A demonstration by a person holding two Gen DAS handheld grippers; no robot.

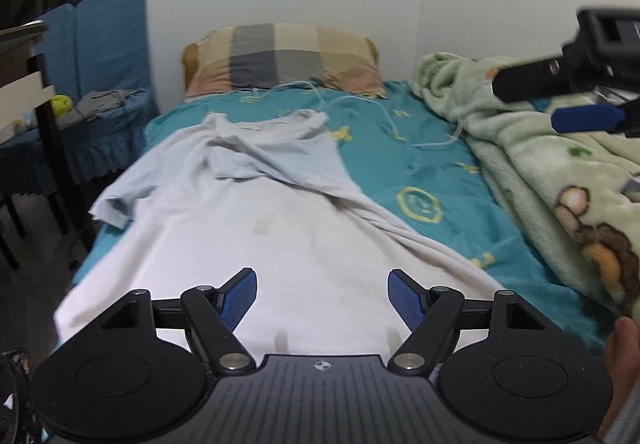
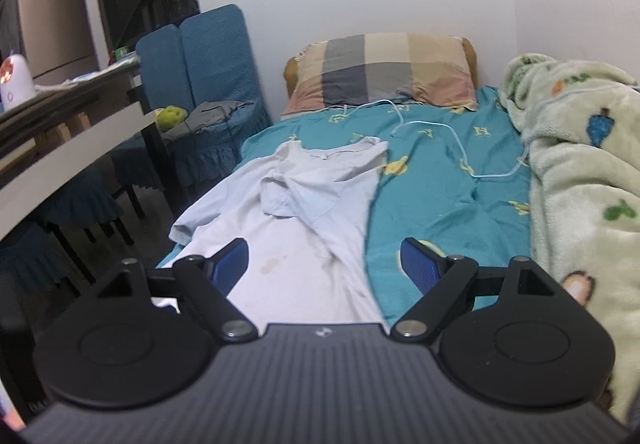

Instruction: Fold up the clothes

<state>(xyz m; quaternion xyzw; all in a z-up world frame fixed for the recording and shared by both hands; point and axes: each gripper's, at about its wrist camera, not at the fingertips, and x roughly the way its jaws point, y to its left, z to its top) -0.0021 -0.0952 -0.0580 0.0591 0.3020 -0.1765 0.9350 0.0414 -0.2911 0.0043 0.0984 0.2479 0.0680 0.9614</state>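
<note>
The white T-shirt [image 1: 248, 236] was seen spread on the teal bed sheet [image 1: 420, 164], its near hem hidden behind the left gripper [image 1: 322, 296]. Both the left and the right gripper [image 2: 324, 264] were held released, with nothing grasped.

A home bedroom was shown: a bed [image 2: 440, 180] covered by a teal patterned sheet, with a checked pillow [image 2: 384, 72] set against the white wall at 12 o'clock, a green fleece blanket [image 2: 580, 172] heaped at 3 o'clock, and blue-covered chairs [image 2: 208, 56] placed at 10 o'clock.
</note>
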